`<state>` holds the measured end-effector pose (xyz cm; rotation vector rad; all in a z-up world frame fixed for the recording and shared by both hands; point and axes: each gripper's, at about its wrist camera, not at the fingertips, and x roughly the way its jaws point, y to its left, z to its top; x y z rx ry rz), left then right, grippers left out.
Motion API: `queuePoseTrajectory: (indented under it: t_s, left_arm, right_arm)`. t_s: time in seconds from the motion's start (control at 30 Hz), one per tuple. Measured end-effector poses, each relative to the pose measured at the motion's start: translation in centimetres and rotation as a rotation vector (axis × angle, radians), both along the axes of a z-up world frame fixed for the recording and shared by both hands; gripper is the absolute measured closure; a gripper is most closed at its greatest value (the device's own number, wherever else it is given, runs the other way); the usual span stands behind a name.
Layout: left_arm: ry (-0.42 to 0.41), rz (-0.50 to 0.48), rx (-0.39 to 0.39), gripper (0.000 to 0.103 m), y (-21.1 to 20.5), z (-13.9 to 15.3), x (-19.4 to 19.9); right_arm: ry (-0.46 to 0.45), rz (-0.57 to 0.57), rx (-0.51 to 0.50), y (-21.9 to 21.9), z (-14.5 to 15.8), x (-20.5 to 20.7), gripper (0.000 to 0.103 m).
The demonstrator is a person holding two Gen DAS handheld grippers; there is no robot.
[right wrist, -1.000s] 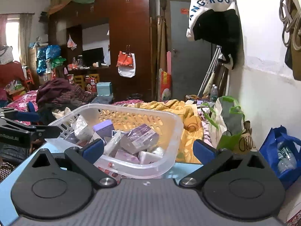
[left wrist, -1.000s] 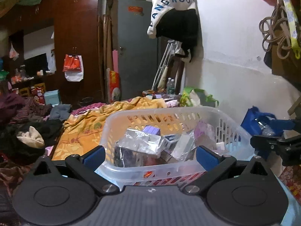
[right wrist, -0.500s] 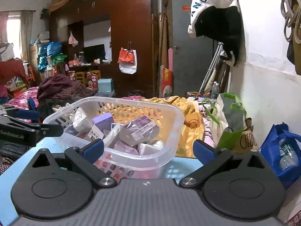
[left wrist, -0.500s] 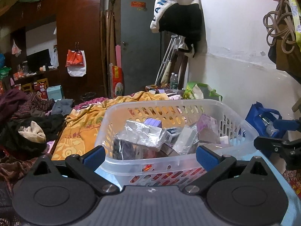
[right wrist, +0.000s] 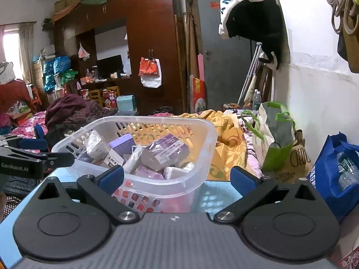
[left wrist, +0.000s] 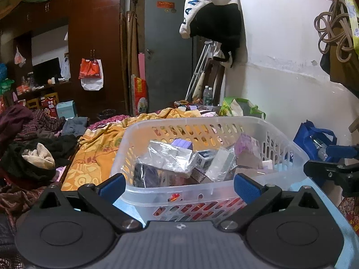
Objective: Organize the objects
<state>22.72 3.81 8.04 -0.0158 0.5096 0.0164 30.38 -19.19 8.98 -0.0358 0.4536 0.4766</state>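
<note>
A clear plastic basket (left wrist: pixel 224 121) full of small boxes and foil packets (left wrist: pixel 170 157) stands on a light blue tabletop (left wrist: pixel 128 208). My left gripper (left wrist: pixel 179 185) is open and empty, its blue pads on either side of the basket's near wall. In the right wrist view the same basket (right wrist: pixel 157 121) sits left of centre with purple boxes (right wrist: pixel 163 150) inside. My right gripper (right wrist: pixel 177 178) is open and empty, just before the basket's near right corner. Each gripper shows in the other's view, the right gripper (left wrist: pixel 336 168) and the left gripper (right wrist: pixel 29 159).
A bed with an orange blanket (left wrist: pixel 98 148) and piled clothes (left wrist: pixel 29 154) lies beyond the table. A white wall (left wrist: pixel 280 78) runs along the right. A green bag (right wrist: pixel 273 136) and a blue bag with bottles (right wrist: pixel 336 168) stand at the right.
Both views have risen slightly, so the basket sits a little lower in view and more of its contents show. Both grippers stay open.
</note>
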Motion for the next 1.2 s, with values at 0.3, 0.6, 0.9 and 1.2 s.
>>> queuePoseTrajectory:
  t_s: [0.3,0.6,0.9,1.2]
  left_arm:
    - [0.006,-0.006,0.005,0.000,-0.29,-0.32,0.03]
    - [-0.002,-0.007,0.008,0.000,-0.47,-0.29,-0.19]
    - [0.001,-0.009,0.006,0.000,-0.55,-0.34,-0.25]
    - [-0.004,-0.014,0.007,0.000,-0.48,-0.28,-0.43]
  right_arm:
    - [-0.001,-0.001,-0.011,0.14,-0.04,-0.10,0.000]
    - [-0.012,0.000,-0.020,0.19,0.04,-0.30,0.000]
    - [-0.022,-0.002,-0.027,0.22,0.09,-0.50,0.000]
    - [-0.023,0.000,-0.034,0.26,0.15,-0.50,0.000]
